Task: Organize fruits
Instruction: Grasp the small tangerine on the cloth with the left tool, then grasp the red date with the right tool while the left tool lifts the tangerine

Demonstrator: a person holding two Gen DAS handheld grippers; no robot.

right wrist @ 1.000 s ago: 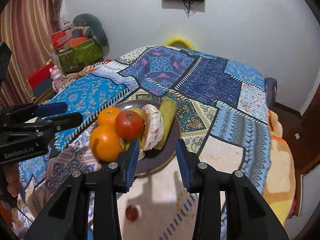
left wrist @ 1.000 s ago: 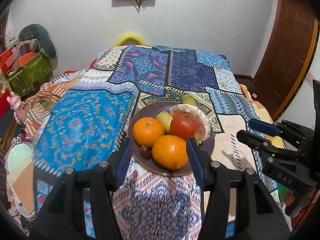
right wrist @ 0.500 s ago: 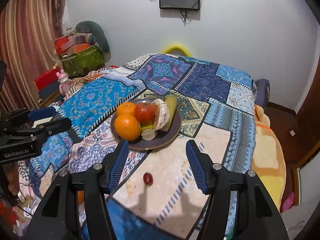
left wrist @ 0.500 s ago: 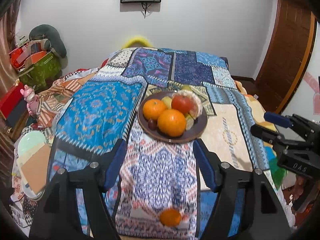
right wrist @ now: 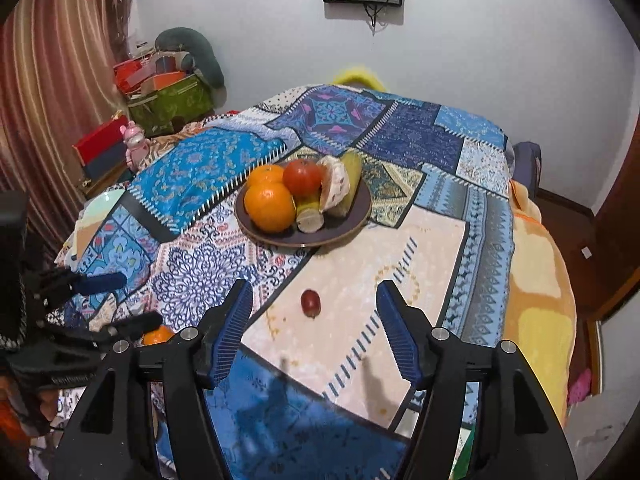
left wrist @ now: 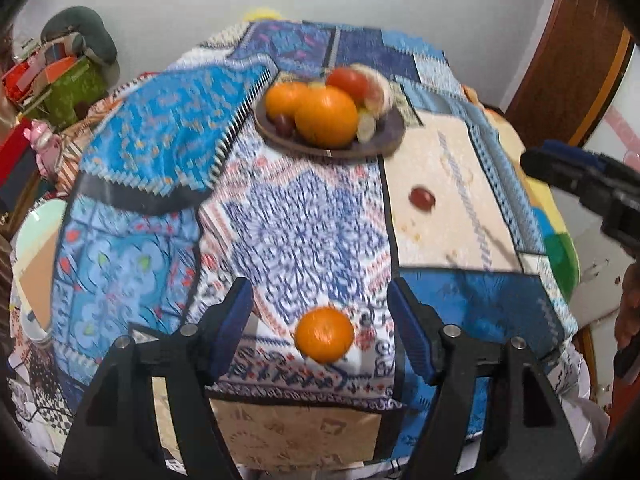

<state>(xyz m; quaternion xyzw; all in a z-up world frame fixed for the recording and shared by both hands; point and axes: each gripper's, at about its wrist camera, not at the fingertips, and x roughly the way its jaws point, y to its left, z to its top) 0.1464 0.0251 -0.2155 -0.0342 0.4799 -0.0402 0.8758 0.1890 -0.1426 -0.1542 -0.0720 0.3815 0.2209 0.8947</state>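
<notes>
Your left tongs (left wrist: 320,312) are open and hold nothing; a small orange (left wrist: 324,334) lies on the bed cover (left wrist: 304,232) between their tips, not touched. Your right tongs (right wrist: 314,308) have just been opening, also with nothing in them, and a little red fruit (right wrist: 310,302) sits on the cover between them. Farther back is a dark plate (right wrist: 352,216) piled with oranges, a red fruit and more.
</notes>
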